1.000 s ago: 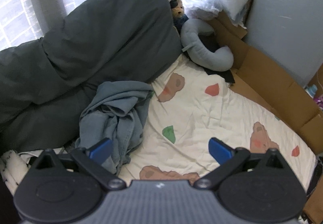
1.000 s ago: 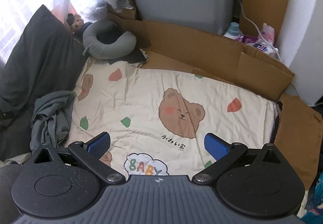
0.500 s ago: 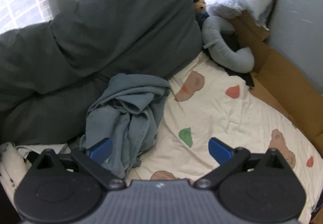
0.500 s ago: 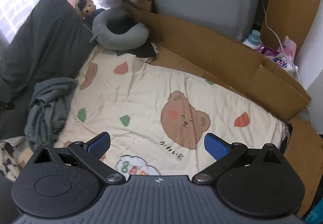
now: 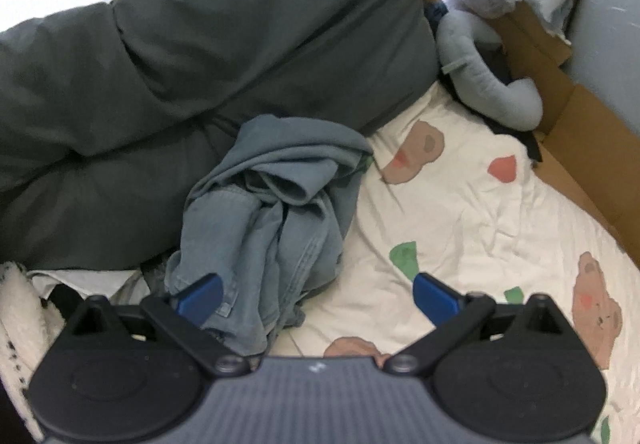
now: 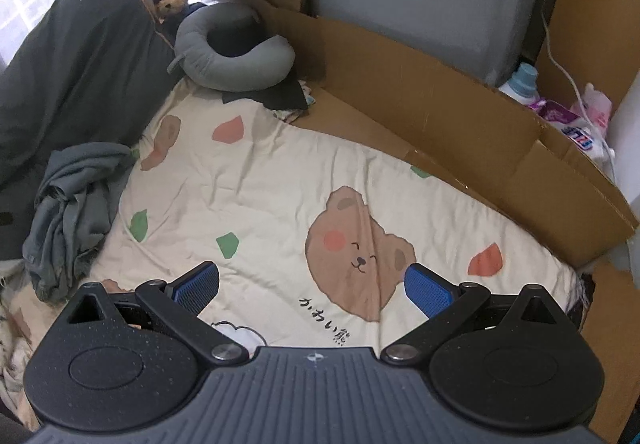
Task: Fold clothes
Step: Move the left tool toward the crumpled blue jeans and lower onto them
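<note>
On the bear-print sheet point(image 6: 280, 180), "かわい熊" reads between the right gripper's point(image 6: 312, 290) spread fingers; left gripper point(image 5: 318, 296) likewise spread.

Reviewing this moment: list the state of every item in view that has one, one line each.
left gripper: open, empty, above the garment's near edge
right gripper: open, empty, over the blanket
blue-grey garment: crumpled heap, unfolded, against the duvet
bear-print blanket: spread flat, lightly wrinkled
dark grey duvet: bunched up
neck pillow: lying flat
cardboard: flattened, standing along the blanket's edge

A crumpled grey-blue garment point(image 5: 272, 212) lies heaped at the bear-print blanket's point(image 5: 472, 212) edge.
</note>
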